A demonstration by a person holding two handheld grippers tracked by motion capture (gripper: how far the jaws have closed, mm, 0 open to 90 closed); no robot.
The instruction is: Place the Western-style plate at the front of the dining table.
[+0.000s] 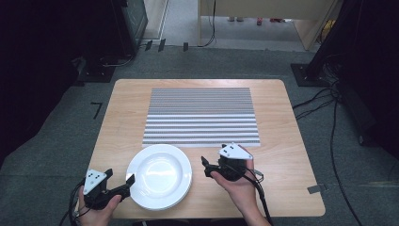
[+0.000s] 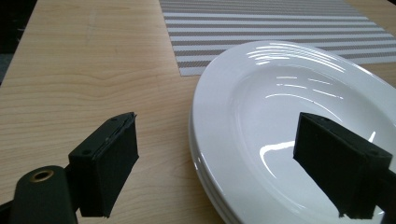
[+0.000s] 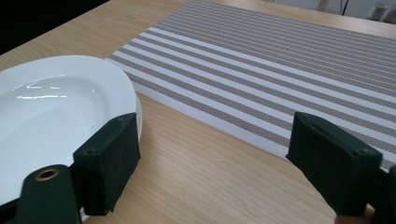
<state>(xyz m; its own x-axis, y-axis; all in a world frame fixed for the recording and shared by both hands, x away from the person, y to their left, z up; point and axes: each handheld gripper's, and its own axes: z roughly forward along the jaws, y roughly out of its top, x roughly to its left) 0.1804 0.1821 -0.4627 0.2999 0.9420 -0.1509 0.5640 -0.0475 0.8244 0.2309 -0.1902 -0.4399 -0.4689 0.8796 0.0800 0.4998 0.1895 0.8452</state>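
Glossy white stacked plates [image 1: 160, 176] between wide-open, empty left gripper [image 1: 119, 180] and right gripper [image 1: 214, 161].

Lab or studio, black stands [image 1: 324, 47] (cables [image 1: 331, 127] trailing), grey carpet [image 1: 56, 141]

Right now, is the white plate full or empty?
Empty: the white plate shows only bare, shiny surface, seen from above and from the left tool.
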